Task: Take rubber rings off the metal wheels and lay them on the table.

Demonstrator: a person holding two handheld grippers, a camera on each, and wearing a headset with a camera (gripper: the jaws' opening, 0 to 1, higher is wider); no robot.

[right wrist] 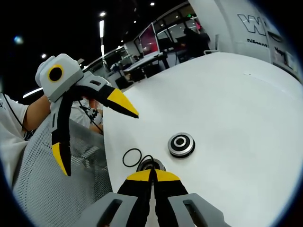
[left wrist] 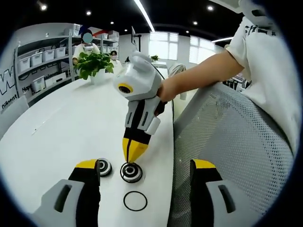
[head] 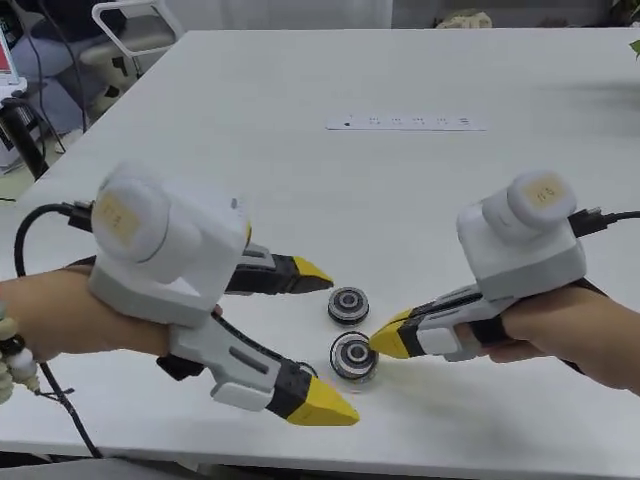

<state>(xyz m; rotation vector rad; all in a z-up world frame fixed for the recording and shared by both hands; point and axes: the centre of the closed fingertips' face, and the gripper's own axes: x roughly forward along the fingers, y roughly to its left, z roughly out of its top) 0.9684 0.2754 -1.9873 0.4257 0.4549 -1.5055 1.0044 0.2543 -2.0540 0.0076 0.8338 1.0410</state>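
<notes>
Head view, left gripper (head: 315, 338), jaws wide apart, at 9 o'clock of the near wheel (head: 353, 357) on the desk (head: 400, 60), right gripper (head: 385, 342), jaws together, touching it, left gripper view, loose rubber ring (left wrist: 135, 201) at 6 o'clock of that wheel, right gripper view, far wheel (right wrist: 181, 144) at 1 o'clock of the tips.

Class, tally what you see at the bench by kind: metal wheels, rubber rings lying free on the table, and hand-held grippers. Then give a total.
Wheels: 2
Free ring: 1
Left hand-held gripper and right hand-held gripper: 2
Total: 5
</notes>
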